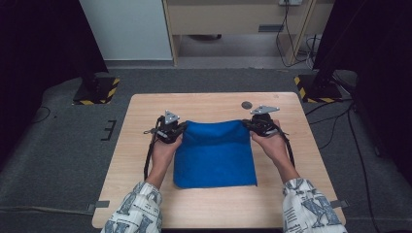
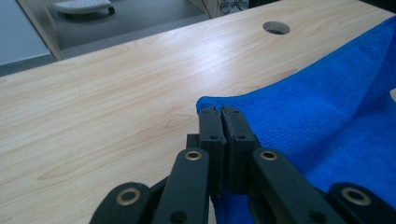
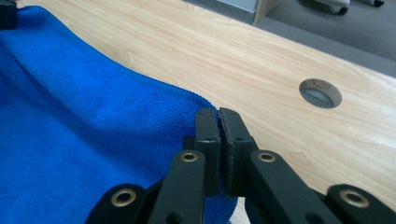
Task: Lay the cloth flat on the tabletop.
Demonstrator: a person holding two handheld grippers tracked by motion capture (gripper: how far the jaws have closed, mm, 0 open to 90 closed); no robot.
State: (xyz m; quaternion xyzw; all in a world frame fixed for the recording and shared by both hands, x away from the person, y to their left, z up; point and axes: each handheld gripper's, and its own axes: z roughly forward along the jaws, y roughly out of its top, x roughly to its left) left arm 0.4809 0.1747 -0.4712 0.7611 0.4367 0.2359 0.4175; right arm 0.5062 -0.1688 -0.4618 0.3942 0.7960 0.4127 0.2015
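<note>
- The left gripper's (image 2: pixel 223 111) fingers (image 2: pixel 211 128) are clamped on the blue microfibre cloth's (image 1: pixel 214 153) far corner at ten o'clock.
- The right gripper's (image 3: pixel 218 112) fingers (image 3: pixel 233 135) pinch the opposite far corner at two o'clock.
- The cloth lies mid-table (image 1: pixel 145 111), its far edge sagging between the corners; a round cable hole (image 1: pixel 247 104) sits beyond.
- Judged step: a fold is in hand. Next calls for moving both corners evenly, keeping the edge taut.

Both forearms reach forward, well apart; the left claw (image 1: pixel 180 129) is clamped tight, jaws together; the right claw (image 1: pixel 247 124) likewise.
</note>
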